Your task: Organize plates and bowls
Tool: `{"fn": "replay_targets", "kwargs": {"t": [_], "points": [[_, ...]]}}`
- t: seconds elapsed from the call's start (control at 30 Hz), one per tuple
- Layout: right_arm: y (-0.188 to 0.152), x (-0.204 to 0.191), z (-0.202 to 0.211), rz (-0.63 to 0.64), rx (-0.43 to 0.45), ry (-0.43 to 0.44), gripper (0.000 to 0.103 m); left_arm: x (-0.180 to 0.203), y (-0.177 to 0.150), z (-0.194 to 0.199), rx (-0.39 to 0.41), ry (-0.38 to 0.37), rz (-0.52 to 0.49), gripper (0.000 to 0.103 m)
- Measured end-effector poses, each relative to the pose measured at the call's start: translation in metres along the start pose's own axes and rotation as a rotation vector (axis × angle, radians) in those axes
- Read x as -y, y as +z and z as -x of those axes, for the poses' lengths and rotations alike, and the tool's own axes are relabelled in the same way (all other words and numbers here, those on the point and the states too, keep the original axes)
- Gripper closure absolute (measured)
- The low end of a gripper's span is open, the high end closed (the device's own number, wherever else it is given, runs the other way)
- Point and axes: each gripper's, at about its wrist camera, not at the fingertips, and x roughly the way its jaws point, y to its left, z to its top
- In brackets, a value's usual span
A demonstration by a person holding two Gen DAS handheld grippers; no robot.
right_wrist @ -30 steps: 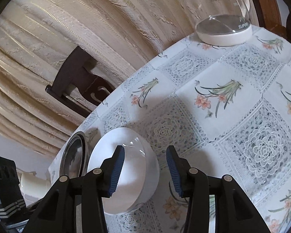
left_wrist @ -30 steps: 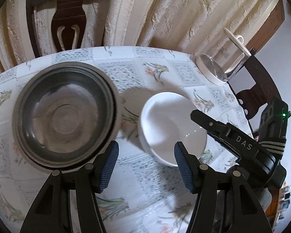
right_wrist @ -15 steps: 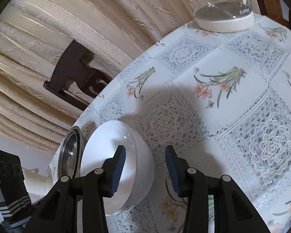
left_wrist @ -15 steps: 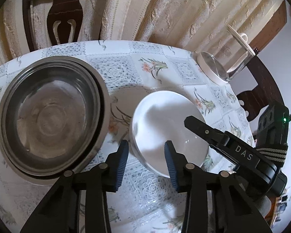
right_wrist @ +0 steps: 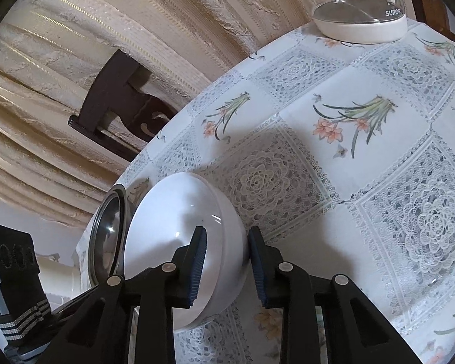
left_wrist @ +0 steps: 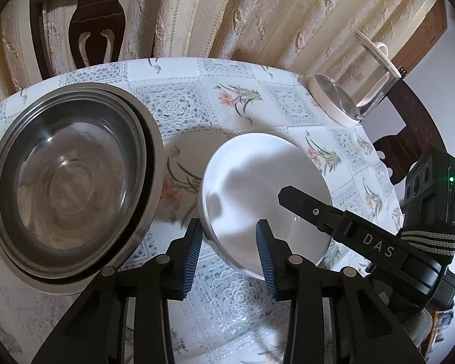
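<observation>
Between the left gripper (left_wrist: 229, 242) fingers sits the near rim of the white bowl (left_wrist: 257, 188), one pad outside the wall and one over the inside, jaws narrowed but I can't tell if they actually touch it yet. Just to the tool's left there's the steel bowl (left_wrist: 66, 179) nested in a bigger one, probably where the white one is headed for stacking. Across the bowl the right gripper (left_wrist: 333, 218) reaches in from the tool's right.

Over on the right wrist view, the right gripper (right_wrist: 226, 245) straddles the same white bowl's (right_wrist: 179, 230) wall, inner pad inside, outer pad against the outside, looks pinched on it, and the bowl seems tipped. Beyond the bowl is the steel bowl (right_wrist: 106, 236). Ahead of the fingers runs the lace-and-flower tablecloth (right_wrist: 364, 139), a glass jug (right_wrist: 361, 24) at the far edge, then curtains (right_wrist: 136, 18) and a dark wooden chair (right_wrist: 118, 97).
</observation>
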Motion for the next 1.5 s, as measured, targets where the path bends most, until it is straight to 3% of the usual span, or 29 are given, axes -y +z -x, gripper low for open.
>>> {"fn": "replay_targets", "kwargs": {"t": [0.37, 0.97, 1.17, 1.5], "points": [[0.002, -0.012, 0.011, 0.011, 0.020, 0.015, 0.073, 0.000, 0.002, 0.007, 0.014, 0.000, 0.002, 0.065], [-0.008, -0.049, 0.032, 0.066, 0.072, 0.094, 0.072, -0.007, 0.009, 0.058, 0.111, 0.000, -0.010, 0.065], [-0.005, -0.078, 0.020, 0.094, 0.052, 0.137, 0.072, -0.024, 0.012, 0.084, 0.164, 0.027, -0.012, 0.065], [-0.005, -0.134, -0.014, 0.174, 0.006, 0.133, 0.072, -0.082, 0.014, 0.104, 0.209, 0.070, 0.061, 0.065]]}}
